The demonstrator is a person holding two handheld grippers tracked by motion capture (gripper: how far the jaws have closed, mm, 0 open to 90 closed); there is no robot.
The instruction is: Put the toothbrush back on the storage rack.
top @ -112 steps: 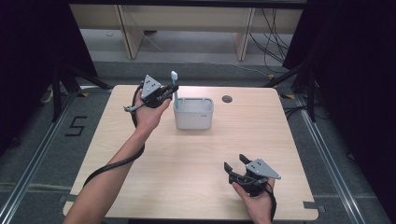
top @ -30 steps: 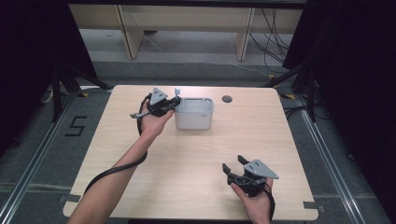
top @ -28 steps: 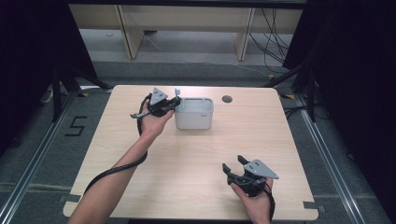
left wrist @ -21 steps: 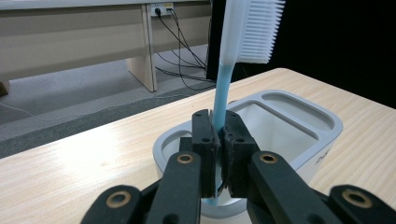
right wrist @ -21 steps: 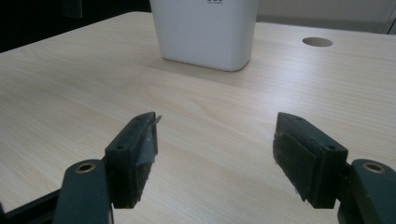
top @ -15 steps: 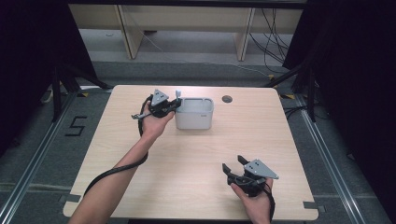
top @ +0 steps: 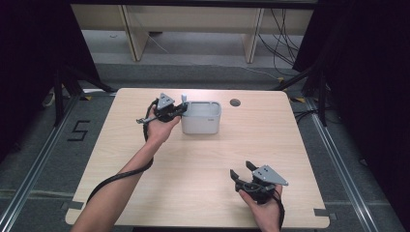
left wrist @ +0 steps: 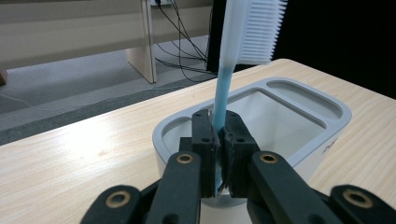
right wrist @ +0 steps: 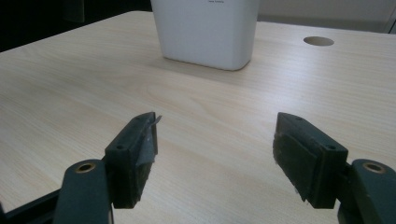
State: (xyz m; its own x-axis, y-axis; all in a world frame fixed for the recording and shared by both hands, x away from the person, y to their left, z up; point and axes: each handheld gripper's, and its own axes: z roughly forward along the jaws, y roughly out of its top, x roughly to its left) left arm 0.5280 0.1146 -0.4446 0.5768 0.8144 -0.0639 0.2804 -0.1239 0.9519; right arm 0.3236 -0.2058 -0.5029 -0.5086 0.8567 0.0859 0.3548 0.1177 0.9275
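A: Your bench [top: 145, 159] carries a white holder [top: 201, 117] near its far edge, beside a round hole [top: 235, 102].

B: And your left gripper [left wrist: 218, 140]?

A: Pinched on a blue toothbrush [left wrist: 229, 60], upright, bristles up, above the holder's near end compartment.

B: Your right gripper [right wrist: 215, 158]?

A: Spread wide, empty, low over the bench's near right part, well apart from the holder.
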